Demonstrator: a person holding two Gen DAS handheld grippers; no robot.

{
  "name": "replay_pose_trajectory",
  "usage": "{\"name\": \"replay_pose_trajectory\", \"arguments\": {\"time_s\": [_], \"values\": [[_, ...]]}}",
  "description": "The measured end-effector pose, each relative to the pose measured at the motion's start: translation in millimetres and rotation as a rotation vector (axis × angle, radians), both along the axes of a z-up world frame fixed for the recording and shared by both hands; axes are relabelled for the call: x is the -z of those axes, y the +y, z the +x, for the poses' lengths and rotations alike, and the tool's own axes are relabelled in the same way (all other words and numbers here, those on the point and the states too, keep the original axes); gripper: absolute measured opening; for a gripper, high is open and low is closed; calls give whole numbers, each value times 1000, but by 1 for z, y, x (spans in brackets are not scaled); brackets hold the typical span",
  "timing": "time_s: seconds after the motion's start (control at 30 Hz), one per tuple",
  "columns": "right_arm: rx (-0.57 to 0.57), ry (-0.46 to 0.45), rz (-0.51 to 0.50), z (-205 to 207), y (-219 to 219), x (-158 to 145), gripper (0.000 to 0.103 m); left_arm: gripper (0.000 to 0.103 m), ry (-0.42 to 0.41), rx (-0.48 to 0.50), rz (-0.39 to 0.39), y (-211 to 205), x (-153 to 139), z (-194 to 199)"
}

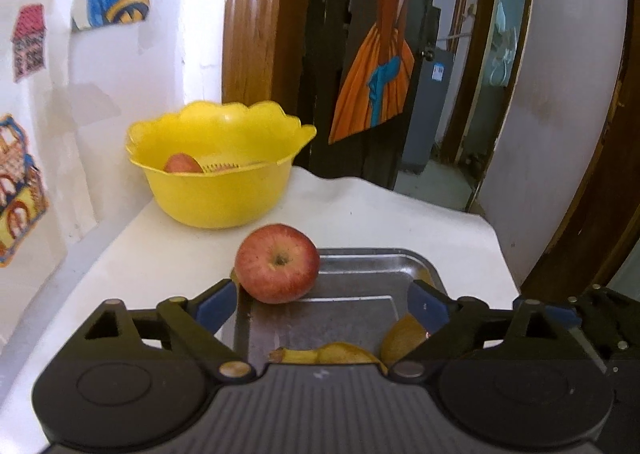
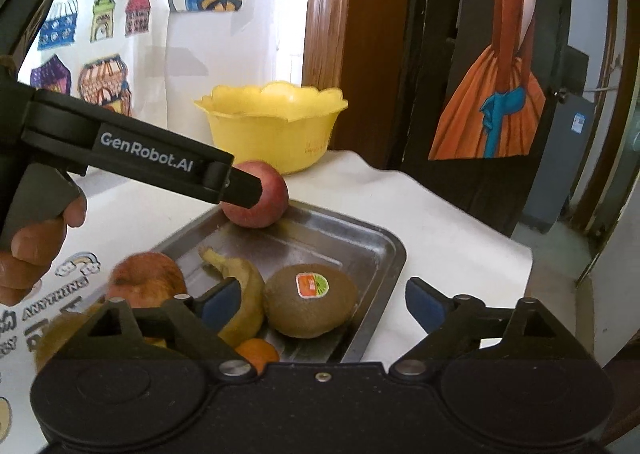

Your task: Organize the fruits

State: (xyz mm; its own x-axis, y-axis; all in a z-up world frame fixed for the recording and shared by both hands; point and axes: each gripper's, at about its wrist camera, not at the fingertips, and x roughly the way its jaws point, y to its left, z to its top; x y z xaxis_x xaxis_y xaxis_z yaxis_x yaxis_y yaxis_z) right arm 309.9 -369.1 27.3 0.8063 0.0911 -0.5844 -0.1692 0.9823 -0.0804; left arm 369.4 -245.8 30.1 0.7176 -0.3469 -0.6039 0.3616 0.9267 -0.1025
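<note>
Both grippers' fingers gape empty, left gripper (image 1: 322, 304) just short of the round red apple (image 1: 277, 263) perched on the steel tray's (image 1: 362, 286) far rim; a nudge could roll it across the white bench (image 1: 400, 214).

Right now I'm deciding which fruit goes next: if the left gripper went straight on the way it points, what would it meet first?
Most likely the red apple at the steel tray's far corner. It sits just ahead of the open left gripper, slightly toward its left finger. Depth is hard to judge.
</note>
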Motion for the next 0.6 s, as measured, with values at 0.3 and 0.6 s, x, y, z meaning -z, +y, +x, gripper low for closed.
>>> {"name": "replay_pose_trajectory", "arguments": {"time_s": [0.3,0.6], "values": [[10,-63,-15,-37,14,-37,97,101,-75,-22,-19,22,-35,-39],[16,-117,-19,-89,39,-68,102,102,-94,-34,-50,52,-55,-88]]}}
